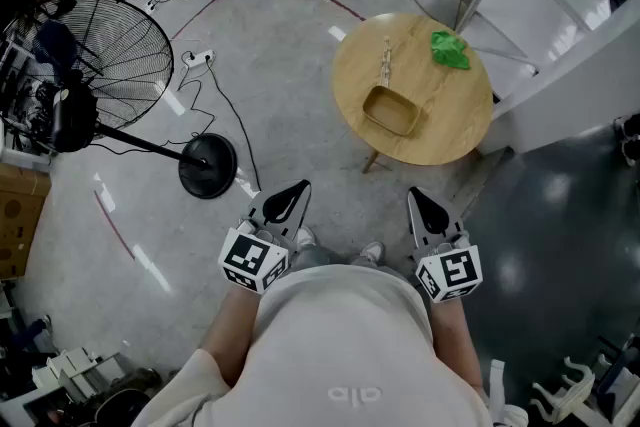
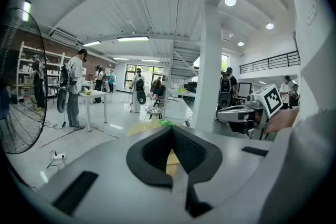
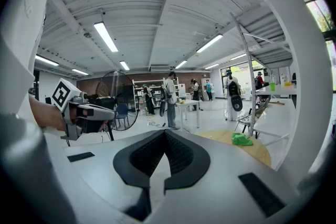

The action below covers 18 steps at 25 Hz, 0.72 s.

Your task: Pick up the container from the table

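Facing the container (image 1: 390, 112), left gripper (image 1: 299, 186) and right gripper (image 1: 413, 194) seem closed.

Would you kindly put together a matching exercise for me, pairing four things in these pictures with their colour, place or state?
Things:
1. container
2. cloth
3. fan
4. right tool

Descriptions:
a. black, standing on the floor
b. green, near the far edge of the table
c. tan, on the table's near half
d. shut, holding nothing

Pairs: 1-c; 2-b; 3-a; 4-d
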Available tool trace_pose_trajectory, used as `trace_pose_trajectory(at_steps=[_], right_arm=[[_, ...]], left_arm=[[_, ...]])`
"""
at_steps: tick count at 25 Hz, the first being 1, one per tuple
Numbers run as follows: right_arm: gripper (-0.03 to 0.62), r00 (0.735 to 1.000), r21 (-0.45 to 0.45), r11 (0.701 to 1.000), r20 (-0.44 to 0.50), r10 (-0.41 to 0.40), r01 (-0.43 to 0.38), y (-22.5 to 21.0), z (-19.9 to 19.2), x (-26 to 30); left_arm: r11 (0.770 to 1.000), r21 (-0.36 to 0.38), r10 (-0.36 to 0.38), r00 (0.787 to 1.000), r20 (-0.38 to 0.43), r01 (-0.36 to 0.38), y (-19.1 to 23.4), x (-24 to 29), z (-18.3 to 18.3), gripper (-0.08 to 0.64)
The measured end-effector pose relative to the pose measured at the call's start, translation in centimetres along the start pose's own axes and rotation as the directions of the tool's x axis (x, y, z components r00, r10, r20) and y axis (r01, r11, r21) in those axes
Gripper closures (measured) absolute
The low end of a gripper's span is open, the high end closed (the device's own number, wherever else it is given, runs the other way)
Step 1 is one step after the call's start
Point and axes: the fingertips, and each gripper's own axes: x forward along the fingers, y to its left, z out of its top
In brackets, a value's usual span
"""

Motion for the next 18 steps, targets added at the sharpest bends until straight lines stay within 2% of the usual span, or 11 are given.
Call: trace_pose_trajectory(at_steps=[6,13,18], right_arm=[[0.568,0.999,0.013,1.0,-0.029,-0.021,0.022,3.4,0.2,2.6],[0.566,0.998,0.012,0.999,-0.035,-0.05,0.051,6.5,1.1,6.6],[0.566,0.995,-0.002,0.997,-0.072,-0.073,0.073,8.6,1.0,10.2]], left_arm=[[1.0,-0.019,-0.02,1.0,0.005,0.02,3.2,-1.9,-0.5,0.545],[0.998,-0.064,0.006,0.999,0.034,-0.003,9.9,-5.0,-1.0,0.545],[0.994,-0.106,0.015,1.0,0.019,-0.013,14.7,-7.4,-2.6,0.545]])
